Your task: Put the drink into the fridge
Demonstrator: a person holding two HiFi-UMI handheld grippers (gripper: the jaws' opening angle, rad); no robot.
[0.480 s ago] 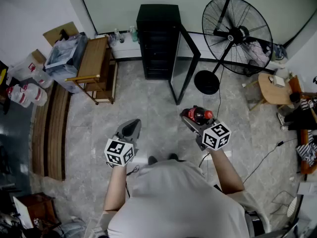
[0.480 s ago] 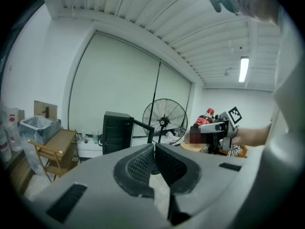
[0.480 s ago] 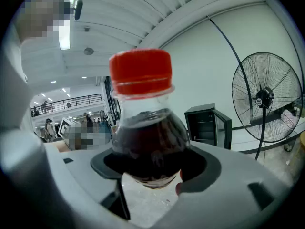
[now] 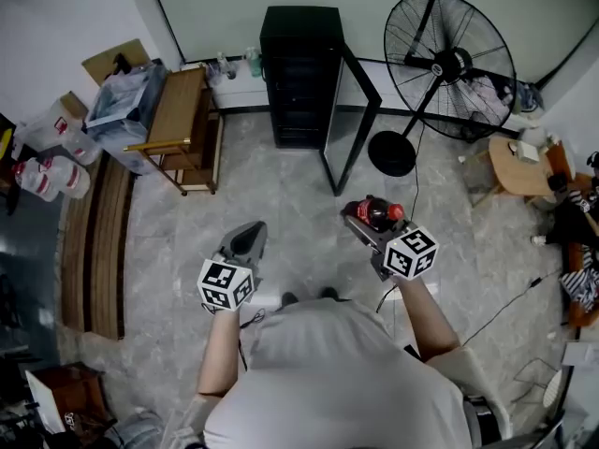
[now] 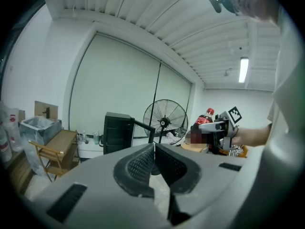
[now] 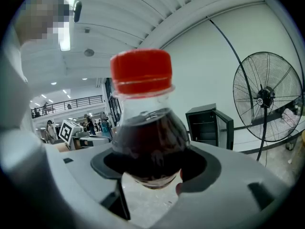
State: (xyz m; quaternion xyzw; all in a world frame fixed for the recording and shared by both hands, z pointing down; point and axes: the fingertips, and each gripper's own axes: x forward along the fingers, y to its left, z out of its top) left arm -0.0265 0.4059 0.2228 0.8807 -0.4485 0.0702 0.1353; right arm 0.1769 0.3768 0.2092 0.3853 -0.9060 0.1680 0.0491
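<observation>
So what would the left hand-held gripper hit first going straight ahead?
Probably the fridge's open door; the way up to it looks free, though depth is hard to judge.

Black fridge (image 4: 299,73): one; red-capped drink bottle (image 4: 376,213): one; pedestal fan (image 4: 449,64): one; wooden folding table (image 4: 178,110): one; round side table (image 4: 513,168): one; clear water jugs (image 4: 42,178): two

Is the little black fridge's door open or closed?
Open. The small black fridge has its glass-fronted door swung outward, leaving the dark shelves uncovered.
</observation>
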